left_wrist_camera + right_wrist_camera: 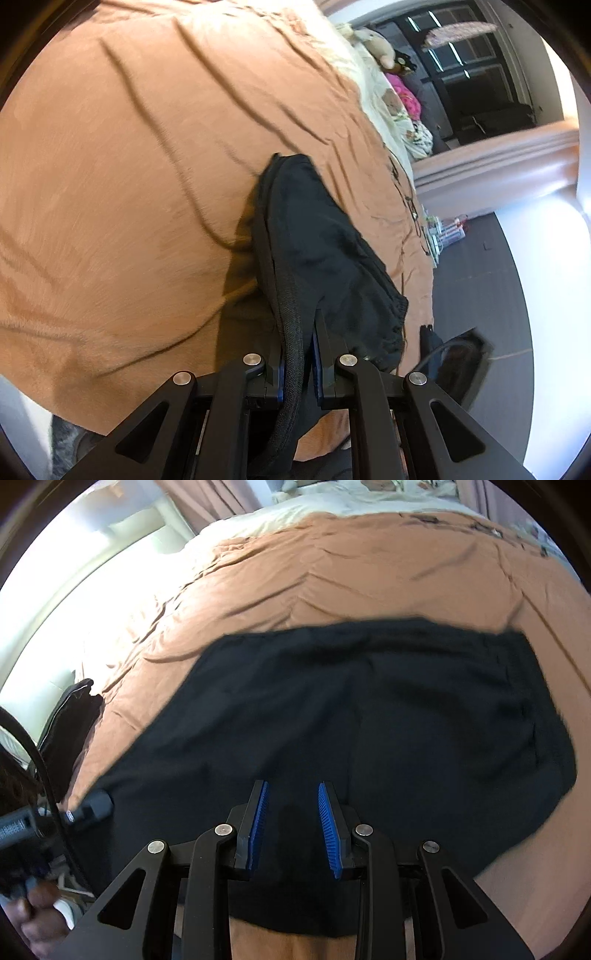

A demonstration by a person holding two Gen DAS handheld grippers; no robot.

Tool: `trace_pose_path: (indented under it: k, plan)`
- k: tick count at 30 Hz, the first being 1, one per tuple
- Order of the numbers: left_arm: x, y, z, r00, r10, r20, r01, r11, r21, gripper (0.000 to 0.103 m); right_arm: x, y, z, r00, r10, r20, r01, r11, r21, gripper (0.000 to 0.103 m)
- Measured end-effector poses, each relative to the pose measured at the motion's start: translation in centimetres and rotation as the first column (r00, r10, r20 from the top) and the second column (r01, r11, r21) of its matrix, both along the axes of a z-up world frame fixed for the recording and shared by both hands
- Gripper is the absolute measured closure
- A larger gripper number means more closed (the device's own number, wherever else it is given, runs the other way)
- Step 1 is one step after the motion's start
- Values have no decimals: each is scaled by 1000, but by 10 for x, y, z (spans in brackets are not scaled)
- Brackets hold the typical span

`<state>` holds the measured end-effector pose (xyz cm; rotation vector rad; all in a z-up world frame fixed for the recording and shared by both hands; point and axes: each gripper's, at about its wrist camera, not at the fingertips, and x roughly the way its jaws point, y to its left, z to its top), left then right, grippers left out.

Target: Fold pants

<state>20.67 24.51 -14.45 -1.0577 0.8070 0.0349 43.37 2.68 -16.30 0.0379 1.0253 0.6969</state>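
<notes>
Pinching pants (325, 236); right view shows them spread.

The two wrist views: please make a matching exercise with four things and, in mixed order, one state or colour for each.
Things:
1. left gripper
2. right gripper
3. black pants
4. bedspread

States:
A. orange-brown, wrinkled
B. jaws apart, nothing between the blue pads
C. spread over the bed, one edge pinched
D. shut on dark fabric

Pairs: 1-D, 2-B, 3-C, 4-A
</notes>
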Motion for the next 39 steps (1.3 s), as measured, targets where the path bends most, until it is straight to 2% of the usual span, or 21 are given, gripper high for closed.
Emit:
trace_pose_path:
  k: [9, 14, 21, 31, 39]
  plan:
    - [37, -32, 41, 994, -102, 25, 99, 990, 105, 92, -13, -35, -20, 996, -29, -84, 36, 996, 84, 79]
    - [61, -53, 63, 985, -167, 34, 159, 974, 161, 92, -10, -62, -12, 994, -14, -104, 28, 990, 137, 79]
    - [98, -89, 79, 966, -257, 10, 247, 940, 236, 92, -2, -117, 4, 994, -63, -92, 83, 972, 222, 78]
    - [148, -158, 79, 921, -385, -58, 383, 872, 303, 92, -18, -187, 20, 981, -176, -78, 190, 945, 267, 78]
    - [176, -220, 60, 864, -486, -130, 501, 802, 325, 92, -26, -233, 23, 966, -239, -95, 256, 930, 264, 78]
